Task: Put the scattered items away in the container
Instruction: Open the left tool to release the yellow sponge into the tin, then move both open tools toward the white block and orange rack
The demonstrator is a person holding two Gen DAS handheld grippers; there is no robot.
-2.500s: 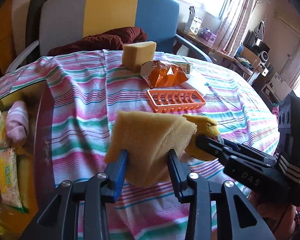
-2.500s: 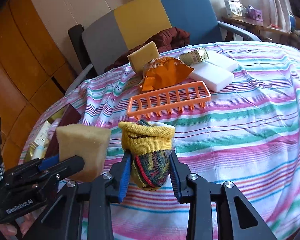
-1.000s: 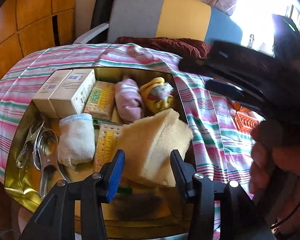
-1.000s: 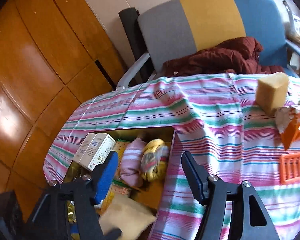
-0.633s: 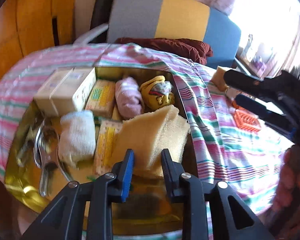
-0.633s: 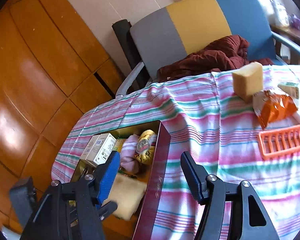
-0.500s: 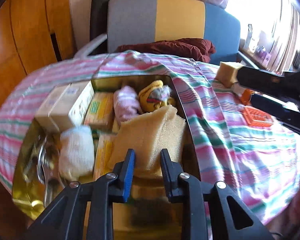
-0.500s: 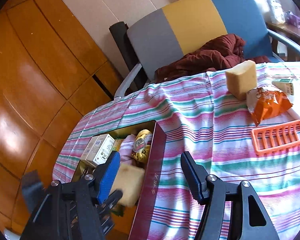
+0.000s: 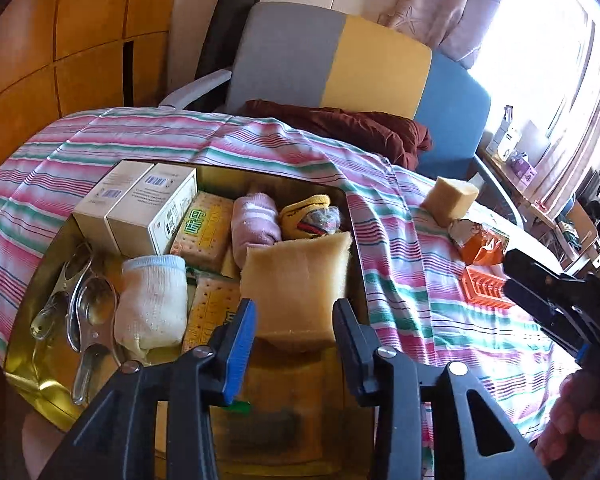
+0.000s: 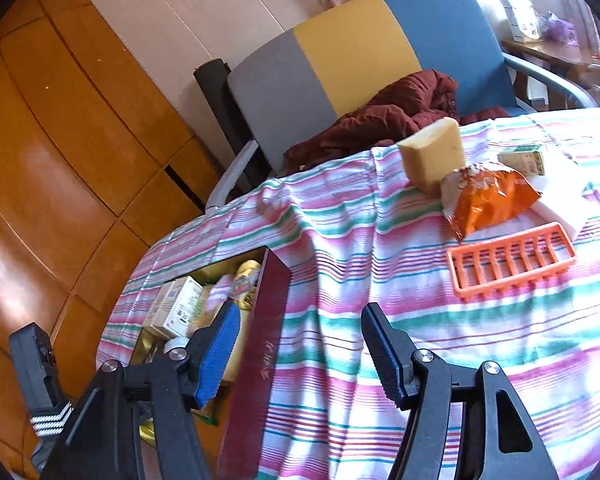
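Sponge (image 9: pixel 296 280) is seen resting inside the tin (image 9: pixel 32 372), between the spread left tongs (image 9: pixel 294 330), which are not pressed on it. Boxes, socks and spoons are already packed there. Beyond the tin, a second sponge (image 10: pixel 432 152), snack bag (image 10: pixel 488 196) and orange rack (image 10: pixel 512 260) remain on the tabletop (image 10: pixel 380 320) (a white block is partly hidden). The right tongs (image 10: pixel 300 344) are spread and empty.

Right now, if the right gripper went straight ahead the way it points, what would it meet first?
Most likely the striped tablecloth just right of the dark red tin wall. The right gripper has open, empty jaws. Farther on lies the yellow sponge block, though depth is hard to judge.
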